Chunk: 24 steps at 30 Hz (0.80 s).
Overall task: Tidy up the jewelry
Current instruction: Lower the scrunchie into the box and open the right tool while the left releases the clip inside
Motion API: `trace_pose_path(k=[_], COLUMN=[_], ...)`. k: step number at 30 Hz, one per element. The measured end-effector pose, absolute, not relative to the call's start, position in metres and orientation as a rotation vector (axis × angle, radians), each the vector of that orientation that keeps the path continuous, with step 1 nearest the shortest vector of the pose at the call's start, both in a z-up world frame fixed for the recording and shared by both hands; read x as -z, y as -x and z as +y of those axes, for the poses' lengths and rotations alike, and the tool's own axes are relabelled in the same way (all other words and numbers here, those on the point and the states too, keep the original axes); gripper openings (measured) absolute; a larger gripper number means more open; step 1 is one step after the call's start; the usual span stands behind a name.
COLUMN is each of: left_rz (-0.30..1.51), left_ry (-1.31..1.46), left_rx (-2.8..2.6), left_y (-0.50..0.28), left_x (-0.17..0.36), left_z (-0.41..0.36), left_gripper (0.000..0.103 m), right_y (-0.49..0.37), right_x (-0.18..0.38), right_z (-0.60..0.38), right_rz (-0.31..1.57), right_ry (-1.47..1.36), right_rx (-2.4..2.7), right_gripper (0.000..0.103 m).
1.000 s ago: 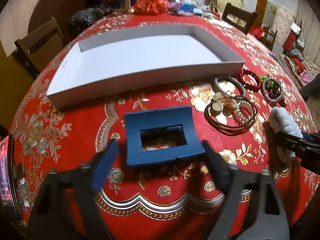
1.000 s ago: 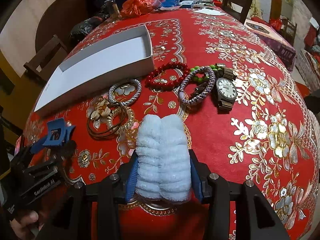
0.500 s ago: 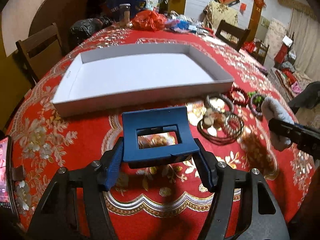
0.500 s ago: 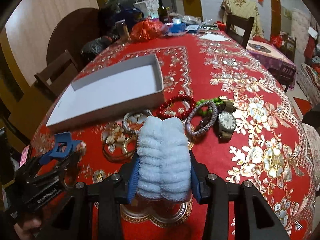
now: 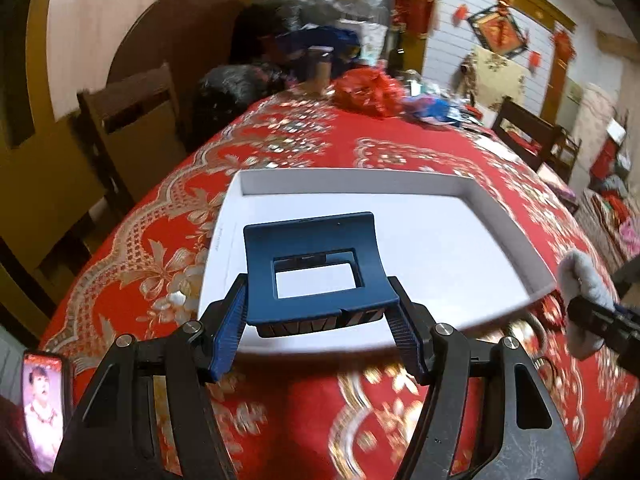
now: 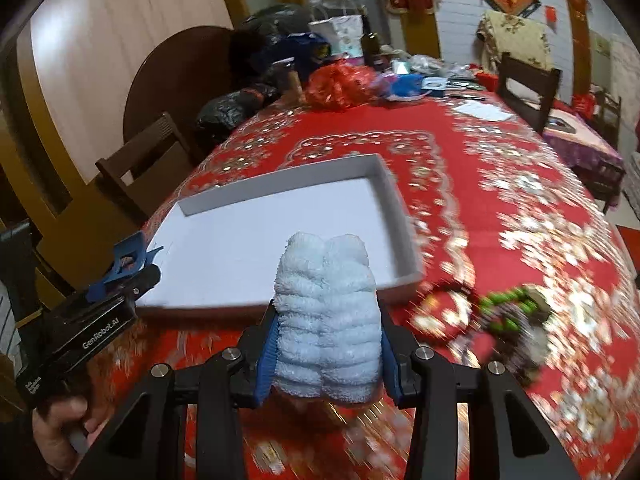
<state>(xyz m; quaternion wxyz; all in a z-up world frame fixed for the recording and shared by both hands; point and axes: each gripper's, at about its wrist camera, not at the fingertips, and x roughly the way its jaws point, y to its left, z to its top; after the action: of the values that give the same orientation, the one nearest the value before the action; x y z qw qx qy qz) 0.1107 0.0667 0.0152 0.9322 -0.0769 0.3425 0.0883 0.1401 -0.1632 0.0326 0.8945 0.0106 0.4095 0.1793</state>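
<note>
My left gripper (image 5: 318, 320) is shut on a blue hair claw clip (image 5: 316, 264) and holds it above the near edge of the white shallow box (image 5: 440, 248). My right gripper (image 6: 326, 344) is shut on a fluffy light-blue scrunchie (image 6: 326, 312), held above the table near the front of the white box (image 6: 248, 240). The scrunchie also shows at the right of the left wrist view (image 5: 580, 276). The clip in the left gripper shows at the left of the right wrist view (image 6: 128, 256). A red bead bracelet (image 6: 444, 312) and a green bead bracelet (image 6: 508, 304) lie blurred on the red tablecloth to the right.
A phone (image 5: 42, 404) stands lit at the near left table edge. Bags, a bottle and clutter (image 6: 340, 80) fill the table's far end. Wooden chairs (image 5: 128, 128) stand at the left and a chair (image 6: 524, 84) at the far right.
My left gripper closed on the blue clip, lifted it and carried it forward over the box's near edge. My right gripper rose and moved forward with the scrunchie toward the box.
</note>
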Motion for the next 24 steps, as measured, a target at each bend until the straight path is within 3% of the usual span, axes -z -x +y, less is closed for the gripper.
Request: trace_pose_path(k=[16, 22, 24], left_rz=[0.801, 0.830, 0.830], left_ry=[0.094, 0.008, 0.023], left_rx=[-0.260, -0.265, -0.285], left_y=[-0.149, -0.134, -0.126], left_x=[0.021, 0.025, 0.025], left_z=[0.095, 0.080, 0.080], left_gripper=[0.066, 0.071, 0.071], right_y=[-0.218, -0.214, -0.212], right_x=[0.015, 0.019, 0.017], right_z=[-0.107, -0.113, -0.118], right_rz=[0.987, 1.004, 0.996], right_ry=[-0.039, -0.002, -0.022], right_rx=[-0.332, -0.363, -0.362], right_gripper=[0.042, 0.060, 0.061])
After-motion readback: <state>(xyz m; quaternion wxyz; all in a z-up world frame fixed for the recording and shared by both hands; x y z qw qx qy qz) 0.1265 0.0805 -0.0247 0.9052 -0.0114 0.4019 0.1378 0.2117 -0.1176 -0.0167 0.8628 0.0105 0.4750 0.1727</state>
